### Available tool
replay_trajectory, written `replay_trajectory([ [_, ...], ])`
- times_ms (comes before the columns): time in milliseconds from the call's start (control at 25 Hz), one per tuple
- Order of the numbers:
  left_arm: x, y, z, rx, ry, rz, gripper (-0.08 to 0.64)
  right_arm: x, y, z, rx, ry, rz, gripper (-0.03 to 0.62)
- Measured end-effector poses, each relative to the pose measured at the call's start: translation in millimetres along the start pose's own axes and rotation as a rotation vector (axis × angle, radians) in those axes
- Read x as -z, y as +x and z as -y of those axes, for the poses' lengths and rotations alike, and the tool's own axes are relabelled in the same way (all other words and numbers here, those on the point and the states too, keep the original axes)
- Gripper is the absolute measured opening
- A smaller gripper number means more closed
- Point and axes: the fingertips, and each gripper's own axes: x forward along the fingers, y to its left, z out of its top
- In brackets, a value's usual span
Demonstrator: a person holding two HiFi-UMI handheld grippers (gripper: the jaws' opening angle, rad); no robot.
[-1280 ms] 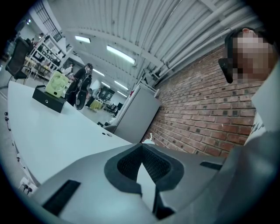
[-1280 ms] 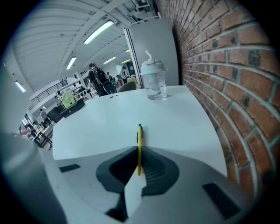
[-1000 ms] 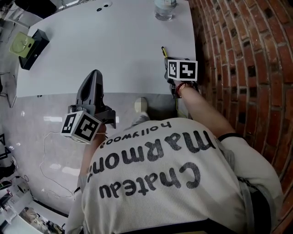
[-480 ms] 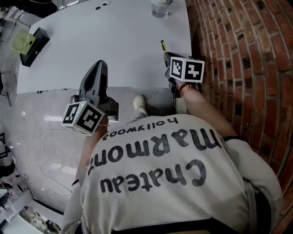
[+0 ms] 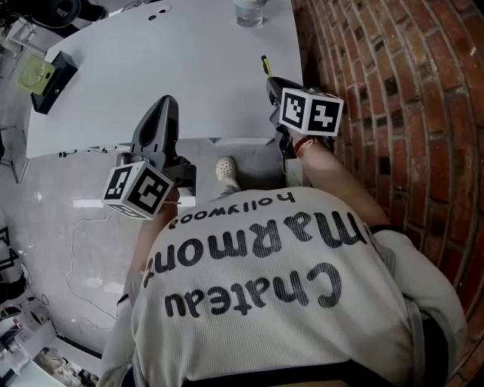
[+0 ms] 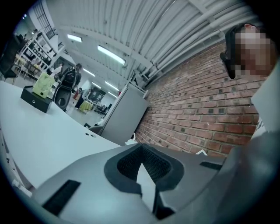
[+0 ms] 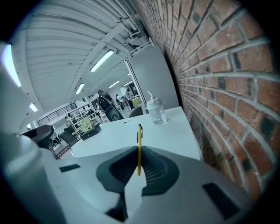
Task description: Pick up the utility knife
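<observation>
The utility knife (image 7: 139, 144) is a thin yellow one with a black tip, and it stands upright between the pads of my right gripper (image 7: 139, 165), which is shut on it. In the head view the knife (image 5: 265, 66) sticks out ahead of the right gripper (image 5: 274, 85), held above the white table (image 5: 189, 68) near its right edge by the brick wall. My left gripper (image 5: 162, 107) hovers at the table's near edge, pointing level. Its jaws (image 6: 141, 149) meet at the tips with nothing between them.
A clear cup with a straw (image 5: 249, 11) stands at the table's far right corner. A black box with a green item (image 5: 47, 75) sits at the far left. The brick wall (image 5: 393, 113) runs close along the right. A shoe (image 5: 224, 168) shows below the table edge.
My right gripper has risen off the table with the knife in it. The left gripper has drifted a little forward and up toward the table edge.
</observation>
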Motion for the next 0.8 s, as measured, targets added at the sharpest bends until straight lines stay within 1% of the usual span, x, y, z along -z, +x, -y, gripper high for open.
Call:
replay_trajectory([
  [240,1,-10,13,-0.004,0.005,0.010,0.002,-10,-21,-10,-0.036,0.004,0.052,0.026],
  [480,5,-23,22,-0.012,0.011,0.025,0.002,-19,-42,-19,-0.056,-0.032,0.103,0.026],
  [800,7,-40,27,-0.047,0.029,0.021,0.002,-30,-68,-34,-0.098,-0.048,0.178,0.026],
])
